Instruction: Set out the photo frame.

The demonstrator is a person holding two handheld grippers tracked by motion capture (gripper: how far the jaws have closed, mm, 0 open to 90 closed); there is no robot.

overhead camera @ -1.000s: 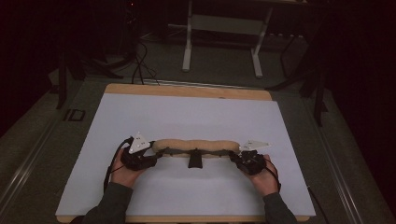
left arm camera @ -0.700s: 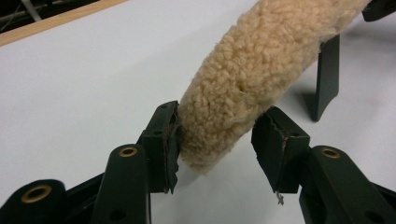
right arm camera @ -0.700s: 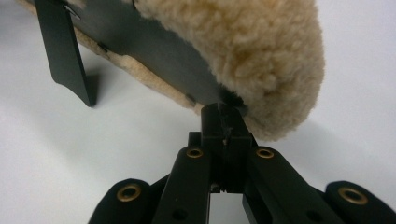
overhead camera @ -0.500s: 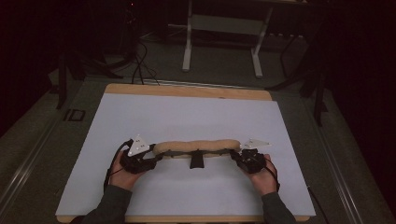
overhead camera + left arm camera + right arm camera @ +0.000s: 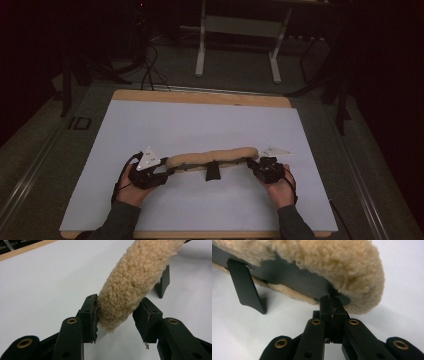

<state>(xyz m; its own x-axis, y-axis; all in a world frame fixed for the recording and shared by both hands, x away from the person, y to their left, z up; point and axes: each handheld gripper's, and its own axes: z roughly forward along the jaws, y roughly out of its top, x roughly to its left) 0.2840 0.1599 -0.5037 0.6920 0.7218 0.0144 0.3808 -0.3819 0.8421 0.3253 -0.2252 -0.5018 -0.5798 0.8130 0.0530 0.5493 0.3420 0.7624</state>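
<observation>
Thing in hand: a long fleece pad, tan and woolly on top, with a dark flat underside and a short black strap that hangs from its middle.
Place of the pad: it lies across the white table, in the half nearer to the front edge, its length parallel to that edge. It is about halfway between the left edge and the right edge. The middle arches a little and the strap reaches down to the table surface.
Left gripper: it is at the left end of the pad, held by the person's left hand. In the left gripper view the woolly end sits between the two jaws. One pad touches the fleece; on the other side a small gap is visible. The jaws have just been closing around this end, but they do not clamp it yet.
Right gripper: it is at the right end of the pad, held by the right hand. In the right gripper view the jaws are pressed together on the thin dark edge of the underside, just under the rounded fleece end. It grasps the pad firmly.
Grey plates: a three-cornered plate is on top of the left gripper and another on top of the right one.
Table: white sheet on a wooden board; the wood shows along the far edge.
Surroundings: behind the far edge there is a dark floor with cables and the legs of a white stand.
</observation>
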